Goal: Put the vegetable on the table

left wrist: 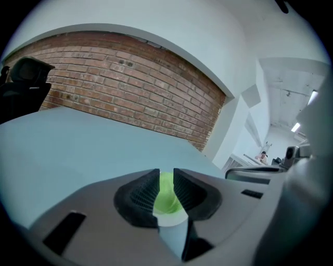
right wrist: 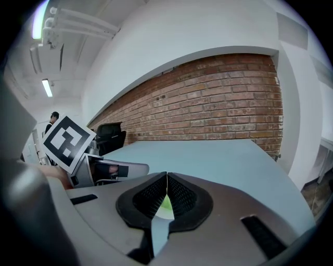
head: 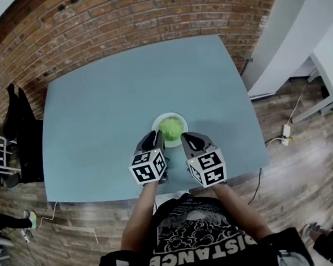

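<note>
A round green vegetable (head: 171, 128) lies on a small white plate (head: 166, 116) near the front of the blue-grey table (head: 123, 98). My left gripper (head: 153, 137) hovers at the plate's front left and my right gripper (head: 188, 137) at its front right, neither touching the vegetable. In the left gripper view the left gripper (left wrist: 166, 179) is open by a narrow gap, through which the vegetable (left wrist: 165, 200) and plate (left wrist: 171, 222) show. The right gripper (right wrist: 166, 182) has its jaws met at the tips, with a sliver of vegetable (right wrist: 165, 207) below them.
A brick wall (head: 144, 15) runs behind the table. A black chair (head: 21, 130) stands at the table's left end. White desks (head: 315, 41) and a floor cable (head: 285, 131) lie to the right. The person stands at the front edge.
</note>
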Demonstrator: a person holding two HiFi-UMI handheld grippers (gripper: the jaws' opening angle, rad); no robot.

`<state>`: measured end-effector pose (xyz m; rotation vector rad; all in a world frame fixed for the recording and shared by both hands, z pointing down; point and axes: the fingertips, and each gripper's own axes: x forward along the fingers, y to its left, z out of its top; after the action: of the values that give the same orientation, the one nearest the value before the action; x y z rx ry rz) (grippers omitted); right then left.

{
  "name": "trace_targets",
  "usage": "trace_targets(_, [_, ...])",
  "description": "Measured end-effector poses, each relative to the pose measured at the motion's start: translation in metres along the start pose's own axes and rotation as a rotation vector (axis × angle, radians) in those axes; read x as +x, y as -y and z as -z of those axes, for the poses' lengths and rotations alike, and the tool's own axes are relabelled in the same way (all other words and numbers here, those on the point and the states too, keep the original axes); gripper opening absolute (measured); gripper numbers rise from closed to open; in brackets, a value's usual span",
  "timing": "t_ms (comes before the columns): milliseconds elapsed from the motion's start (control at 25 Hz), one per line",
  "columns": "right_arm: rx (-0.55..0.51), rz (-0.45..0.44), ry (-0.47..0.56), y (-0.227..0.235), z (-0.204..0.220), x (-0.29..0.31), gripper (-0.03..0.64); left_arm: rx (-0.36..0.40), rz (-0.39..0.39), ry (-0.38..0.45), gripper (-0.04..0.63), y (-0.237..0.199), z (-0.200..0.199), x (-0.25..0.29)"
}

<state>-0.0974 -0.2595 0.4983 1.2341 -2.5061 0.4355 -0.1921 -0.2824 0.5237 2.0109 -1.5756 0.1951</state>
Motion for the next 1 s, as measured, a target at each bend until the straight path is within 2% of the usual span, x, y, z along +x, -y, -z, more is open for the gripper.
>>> trace_targets(120, [-0.004,-0.014,0.009,-0.002,-0.005,-0.006,0.009,0.011,0.017,0.032,0.084,0.014,-0.008,-0.009])
trace_targets(240, [-0.004,-0.024,0.022,-0.002,-0.010,-0.013,0.009,0.029,0.014,0.061,0.037,0.026,-0.015,-0.019])
trace_targets(360, [-0.005,-0.037,0.036,-0.004,-0.014,-0.018,0.009,0.042,0.023,0.084,0.036,0.039,-0.019,-0.030])
trace_targets(1000, [-0.050,-0.143,0.088,-0.032,-0.024,-0.058,0.009,0.042,0.007,0.128,0.006,0.085,-0.007,-0.083])
